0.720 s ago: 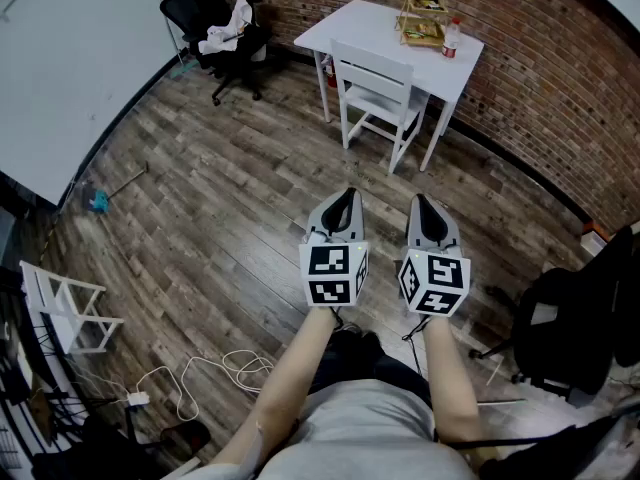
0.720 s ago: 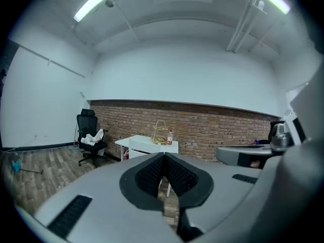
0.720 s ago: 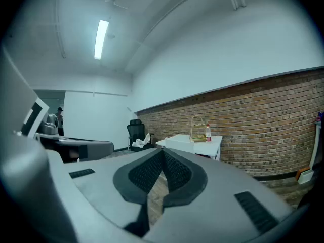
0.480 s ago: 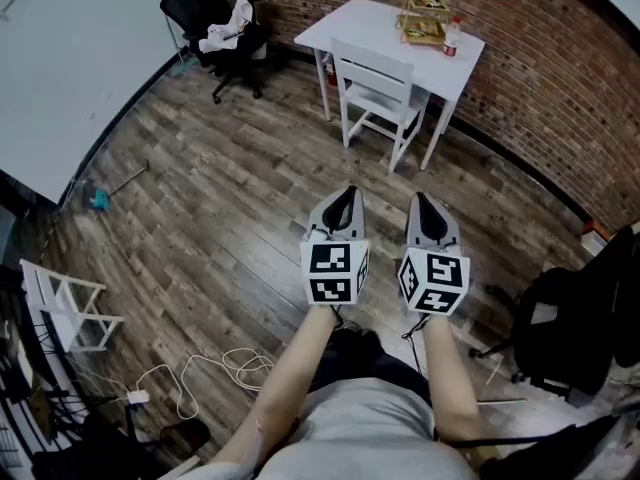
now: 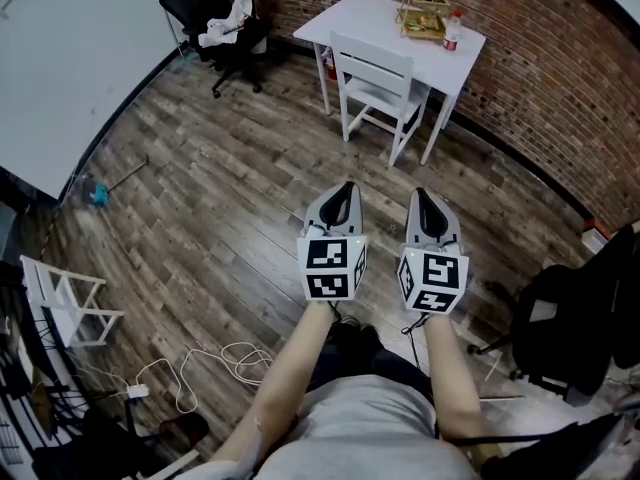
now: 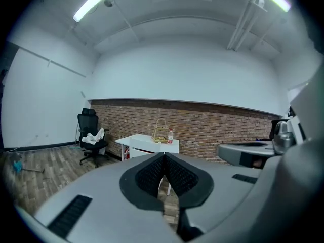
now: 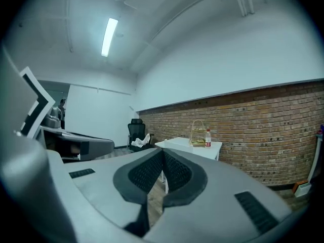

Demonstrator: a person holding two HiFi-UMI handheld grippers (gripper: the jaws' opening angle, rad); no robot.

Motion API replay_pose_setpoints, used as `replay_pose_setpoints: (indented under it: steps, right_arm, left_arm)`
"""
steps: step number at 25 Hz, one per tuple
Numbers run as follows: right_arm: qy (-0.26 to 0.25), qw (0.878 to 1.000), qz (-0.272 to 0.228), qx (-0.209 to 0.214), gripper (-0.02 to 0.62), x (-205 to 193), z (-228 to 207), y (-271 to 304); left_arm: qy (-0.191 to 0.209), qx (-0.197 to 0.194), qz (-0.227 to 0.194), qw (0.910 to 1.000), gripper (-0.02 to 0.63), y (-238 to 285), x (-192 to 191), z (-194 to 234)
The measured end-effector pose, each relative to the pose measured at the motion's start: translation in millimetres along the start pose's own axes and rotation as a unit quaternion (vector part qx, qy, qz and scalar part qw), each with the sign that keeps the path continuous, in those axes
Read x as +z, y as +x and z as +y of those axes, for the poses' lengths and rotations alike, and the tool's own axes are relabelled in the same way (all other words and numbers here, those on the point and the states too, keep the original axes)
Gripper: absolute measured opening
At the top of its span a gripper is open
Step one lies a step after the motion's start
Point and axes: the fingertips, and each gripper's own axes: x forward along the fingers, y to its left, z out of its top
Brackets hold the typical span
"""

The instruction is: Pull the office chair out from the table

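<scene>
The white chair (image 5: 376,86) stands pushed in at the near side of the white table (image 5: 365,20), its seat partly under the top and its back towards you. The table is set close to the brick wall (image 5: 540,78). On its top, at the end nearer the wall, stand a wire basket (image 5: 423,13) and, just beside it, a bottle (image 5: 451,34) with a red cap.

A black office chair (image 5: 205,8) stands well apart from the table in the far left corner, with a white cloth (image 5: 228,26) draped over its seat.

Your left gripper (image 5: 341,196) and right gripper (image 5: 422,198) hang side by side over the wooden floor (image 5: 220,188), well short of the white chair and touching nothing. Both point towards the table.

In the left gripper view, your left gripper (image 6: 164,158) has its jaws clenched together with nothing between them. The right gripper view shows your right gripper (image 7: 162,156) the same: pads meeting, empty.

A second black chair (image 5: 575,328) stands at your right, and a loose cable (image 5: 200,368) lies on the floor at your left.
</scene>
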Motion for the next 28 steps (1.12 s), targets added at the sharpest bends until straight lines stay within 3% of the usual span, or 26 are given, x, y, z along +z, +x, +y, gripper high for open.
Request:
replay_pose_setpoints:
  steps: [16, 28]
  right_arm:
    - [0.013, 1.000, 0.011, 0.025, 0.014, -17, -19, 0]
    - [0.022, 1.000, 0.013, 0.014, 0.014, -9, -21, 93]
  left_arm:
    - [-0.003, 0.030, 0.005, 0.9995, 0.014, 6, -13, -5]
    - [-0.004, 0.015, 0.014, 0.9998, 0.014, 85, -5, 44]
